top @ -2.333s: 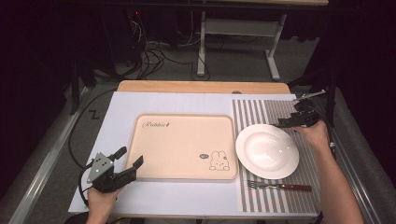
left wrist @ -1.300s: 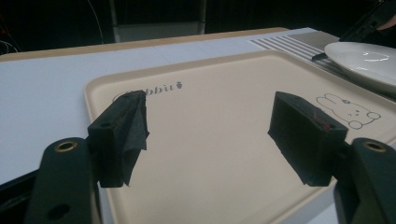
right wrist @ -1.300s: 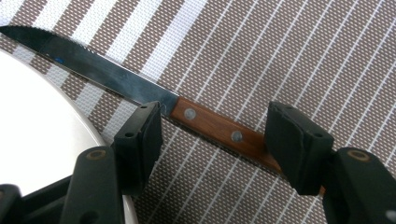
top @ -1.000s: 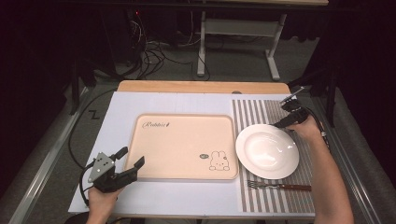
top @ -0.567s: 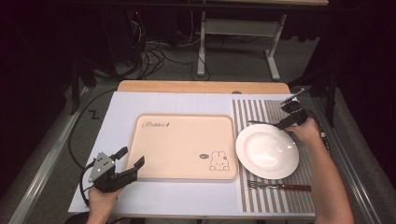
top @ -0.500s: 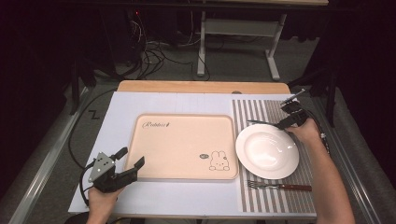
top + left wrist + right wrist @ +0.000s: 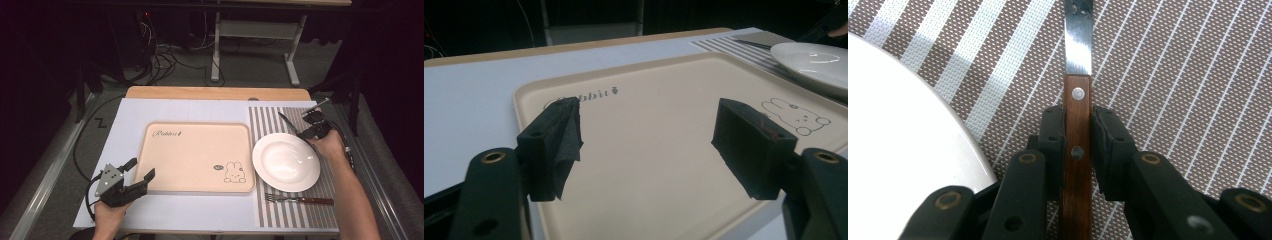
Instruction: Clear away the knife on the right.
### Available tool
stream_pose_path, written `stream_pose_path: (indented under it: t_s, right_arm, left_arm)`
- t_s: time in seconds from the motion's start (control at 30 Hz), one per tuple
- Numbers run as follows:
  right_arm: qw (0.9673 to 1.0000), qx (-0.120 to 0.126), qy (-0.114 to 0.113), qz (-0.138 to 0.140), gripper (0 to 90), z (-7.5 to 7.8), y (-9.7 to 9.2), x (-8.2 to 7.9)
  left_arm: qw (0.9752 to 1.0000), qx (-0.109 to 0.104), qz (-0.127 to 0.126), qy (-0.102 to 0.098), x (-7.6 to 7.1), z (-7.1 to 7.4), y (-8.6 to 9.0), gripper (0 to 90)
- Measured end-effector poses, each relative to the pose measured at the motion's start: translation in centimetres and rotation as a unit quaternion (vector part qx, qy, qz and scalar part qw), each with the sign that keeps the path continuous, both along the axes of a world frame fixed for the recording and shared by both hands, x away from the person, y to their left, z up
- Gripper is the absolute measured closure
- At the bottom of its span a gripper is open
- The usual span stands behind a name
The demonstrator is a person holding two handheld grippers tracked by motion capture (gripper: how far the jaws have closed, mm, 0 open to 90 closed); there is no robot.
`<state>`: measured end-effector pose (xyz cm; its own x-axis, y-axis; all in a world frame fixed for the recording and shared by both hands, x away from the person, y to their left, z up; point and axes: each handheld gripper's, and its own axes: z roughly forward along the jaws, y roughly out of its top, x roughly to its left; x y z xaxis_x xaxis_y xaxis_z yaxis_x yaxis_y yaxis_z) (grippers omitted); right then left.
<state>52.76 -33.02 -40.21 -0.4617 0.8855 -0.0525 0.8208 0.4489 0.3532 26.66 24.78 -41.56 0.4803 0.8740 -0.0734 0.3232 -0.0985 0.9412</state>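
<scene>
Overhead, the right gripper [image 7: 308,129] sits on a striped woven placemat [image 7: 292,210] beside a glossy round white plate [image 7: 285,161]; a wooden-handled fork [image 7: 299,199] lies nearer. From the left gripper [image 7: 654,145], black padded fingers [image 7: 751,145] gape wide, holding nothing, above a smooth cream tray [image 7: 664,100] with a rabbit drawing and partly hidden writing. Close up, the right fingers [image 7: 1053,140], having just been closing, pinch the knife [image 7: 1077,120] by its riveted wooden handle on the placemat.
</scene>
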Motion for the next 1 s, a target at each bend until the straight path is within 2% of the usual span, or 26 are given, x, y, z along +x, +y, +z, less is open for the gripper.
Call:
stream_pose_path:
  t_s: [0.1,0.37,0.43,0.6,0.87,1.0]
  right_arm:
    - [1.0,-0.001,-0.004,0.0,78.9,0.0,0.0,-0.2]
    - [1.0,-0.004,0.001,-0.004,79.2,0.1,0.1,0.0]
    - [0.9999,-0.017,-0.001,-0.002,79.2,0.2,0.2,0.0]
    - [0.9997,-0.018,-0.014,-0.003,79.3,0.9,0.1,0.0]
    - [0.9986,-0.015,-0.05,-0.011,79.2,3.4,0.4,-1.1]
    - [0.998,-0.012,-0.062,-0.005,79.2,4.6,0.7,-2.0]
  left_arm:
    - [1.0,-0.002,0.0,0.0,-0.1,0.0,0.1,27.8]
    - [1.0,-0.004,0.0,0.002,0.1,0.0,0.2,27.8]
    - [1.0,-0.002,0.001,0.002,0.1,0.0,0.2,27.8]
    - [1.0,-0.005,0.005,0.0,0.0,0.1,0.5,27.7]
    - [0.9999,-0.008,0.009,-0.001,0.0,0.1,0.7,27.7]
    - [1.0,-0.005,0.006,-0.004,-0.1,0.1,0.6,27.8]
